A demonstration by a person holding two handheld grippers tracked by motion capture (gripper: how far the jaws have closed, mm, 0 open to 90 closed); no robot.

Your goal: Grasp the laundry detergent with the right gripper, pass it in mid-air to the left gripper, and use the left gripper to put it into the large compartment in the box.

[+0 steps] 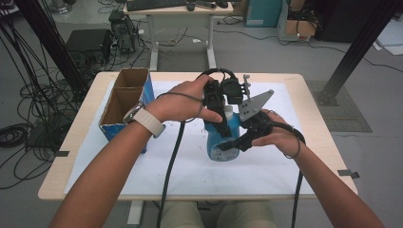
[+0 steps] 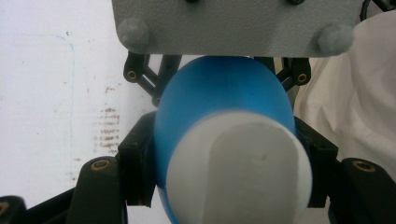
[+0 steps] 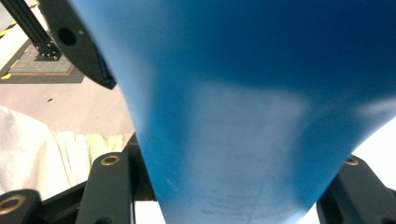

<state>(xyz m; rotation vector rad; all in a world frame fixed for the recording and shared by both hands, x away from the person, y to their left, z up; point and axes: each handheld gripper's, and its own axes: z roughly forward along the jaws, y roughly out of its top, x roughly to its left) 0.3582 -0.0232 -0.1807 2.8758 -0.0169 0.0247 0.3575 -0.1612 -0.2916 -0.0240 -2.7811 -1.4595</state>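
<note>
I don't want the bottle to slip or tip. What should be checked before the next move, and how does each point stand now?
1. Left gripper closed around the blue bottle near its white cap: ok, a jaw sits on each side.
2. Right gripper clamped on the bottle's lower body: ok, a jaw shows on each side in the right gripper view.
3. Bottle upright on the white mat: ok.
4. Cap tight: cannot tell.
5. Cardboard box clear of both hands: ok, it stands apart at the left.
6. Cables free of the bottle: ok.
</note>
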